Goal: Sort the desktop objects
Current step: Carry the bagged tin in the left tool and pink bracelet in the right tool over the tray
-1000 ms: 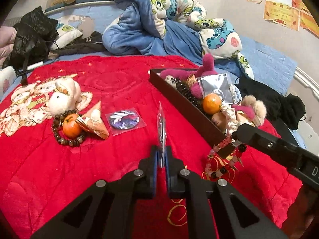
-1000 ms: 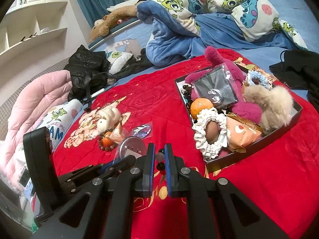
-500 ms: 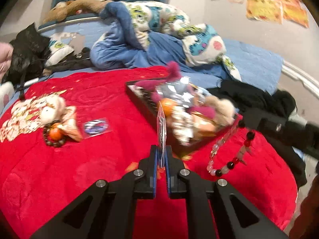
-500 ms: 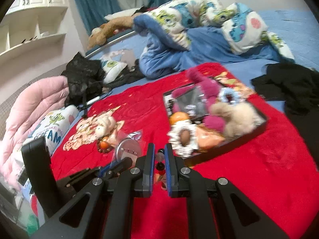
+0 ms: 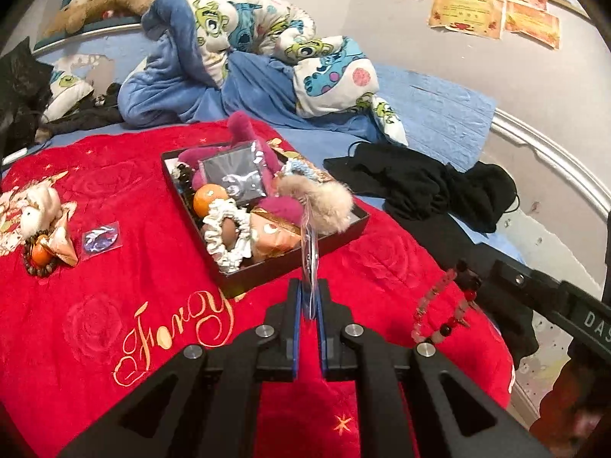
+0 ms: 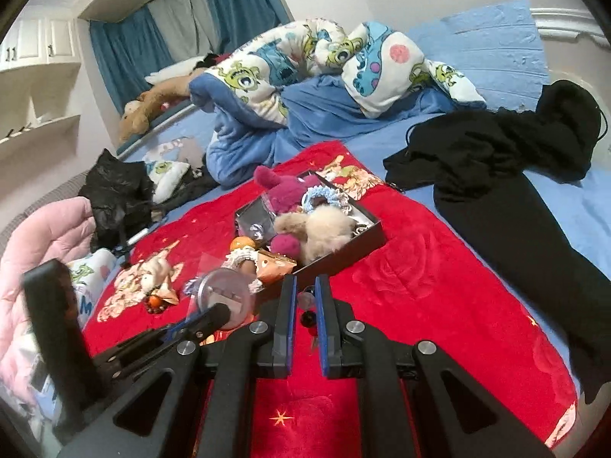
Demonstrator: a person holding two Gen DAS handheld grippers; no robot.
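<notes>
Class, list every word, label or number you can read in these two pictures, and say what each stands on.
"Foroy", cut off there by the box: gold script on the red blanket.
"DAS", cut off: white letters on the right gripper.
Wall certificates: print too small to read.
Pillow lettering: blurred.

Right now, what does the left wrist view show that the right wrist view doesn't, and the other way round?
Only the left wrist view: certificates on the wall, and the bead bracelet dangling in full from the right gripper. Only the right wrist view: curtains, white shelves, a pink quilt. Both: the black box of toys, the red blanket, and the bagged disc in the left gripper.
</notes>
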